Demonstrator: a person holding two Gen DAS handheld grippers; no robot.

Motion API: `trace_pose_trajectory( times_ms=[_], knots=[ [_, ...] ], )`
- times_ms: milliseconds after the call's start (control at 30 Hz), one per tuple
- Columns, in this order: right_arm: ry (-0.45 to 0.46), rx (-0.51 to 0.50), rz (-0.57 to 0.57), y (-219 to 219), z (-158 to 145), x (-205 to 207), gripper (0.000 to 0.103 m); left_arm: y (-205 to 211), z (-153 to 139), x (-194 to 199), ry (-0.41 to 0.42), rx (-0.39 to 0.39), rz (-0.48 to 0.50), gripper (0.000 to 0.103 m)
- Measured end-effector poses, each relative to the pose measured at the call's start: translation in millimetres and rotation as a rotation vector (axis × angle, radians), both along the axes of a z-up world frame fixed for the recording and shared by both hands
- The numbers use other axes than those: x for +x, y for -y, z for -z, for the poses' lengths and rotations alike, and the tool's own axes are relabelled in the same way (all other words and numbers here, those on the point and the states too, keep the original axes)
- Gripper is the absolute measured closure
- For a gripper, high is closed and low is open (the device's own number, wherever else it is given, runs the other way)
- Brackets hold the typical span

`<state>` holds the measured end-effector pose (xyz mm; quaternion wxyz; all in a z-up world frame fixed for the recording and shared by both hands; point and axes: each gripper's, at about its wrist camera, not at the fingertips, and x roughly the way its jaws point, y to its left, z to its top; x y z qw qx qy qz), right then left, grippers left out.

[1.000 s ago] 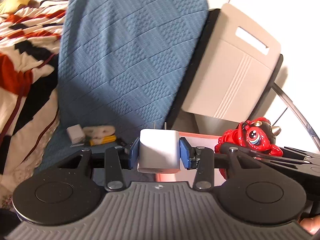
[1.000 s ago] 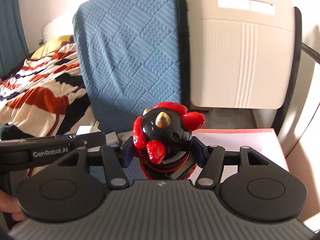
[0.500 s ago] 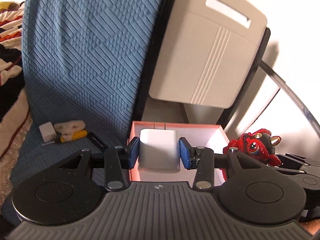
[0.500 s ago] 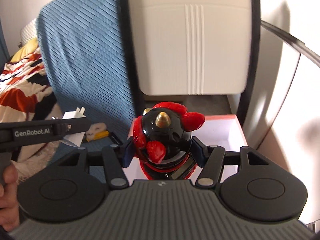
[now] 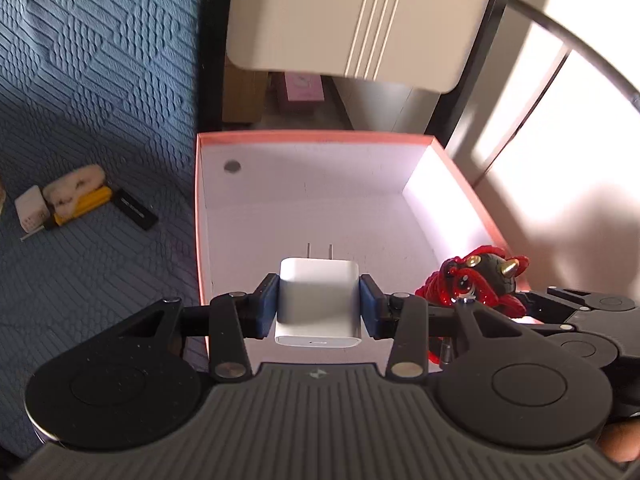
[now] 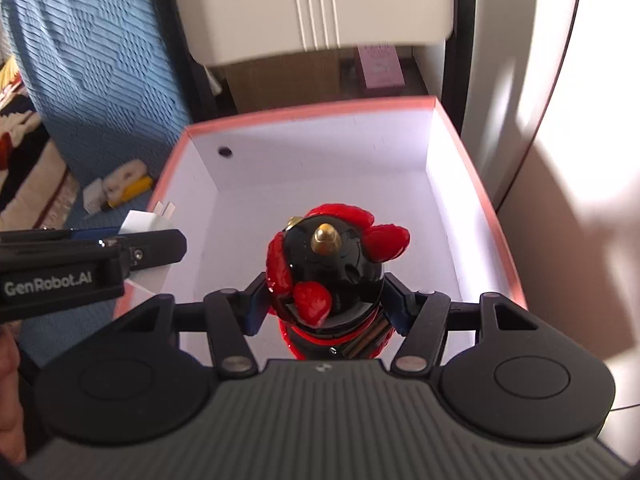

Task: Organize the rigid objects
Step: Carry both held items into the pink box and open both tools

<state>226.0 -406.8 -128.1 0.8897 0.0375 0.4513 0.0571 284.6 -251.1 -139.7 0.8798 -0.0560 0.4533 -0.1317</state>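
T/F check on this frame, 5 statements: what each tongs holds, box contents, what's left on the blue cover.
1. The left tongs grip a white charger. True.
2. The right tongs are open with nothing between them. False: they are shut on a red and black figurine.
3. The pink-rimmed box already holds several items. False: no item lies on the part of its white floor that shows.
4. Small items lie on the blue cover left of the box. True.
5. The charger's prongs point back at the camera. False: they point away.
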Motion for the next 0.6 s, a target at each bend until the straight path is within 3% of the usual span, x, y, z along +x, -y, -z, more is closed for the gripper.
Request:
trace_pose_trajectory(
  times_ms=[367, 600],
  knots=[
    [-0.114, 0.013, -0.019, 7, 56, 4, 0.041, 3, 45, 12, -0.079, 0.025, -0.036, 0.055],
    [-0.132, 0.016, -0.028, 6, 67, -1, 0.041, 6, 46, 7, -0.074, 0.042, -0.029, 0.054]
  ],
)
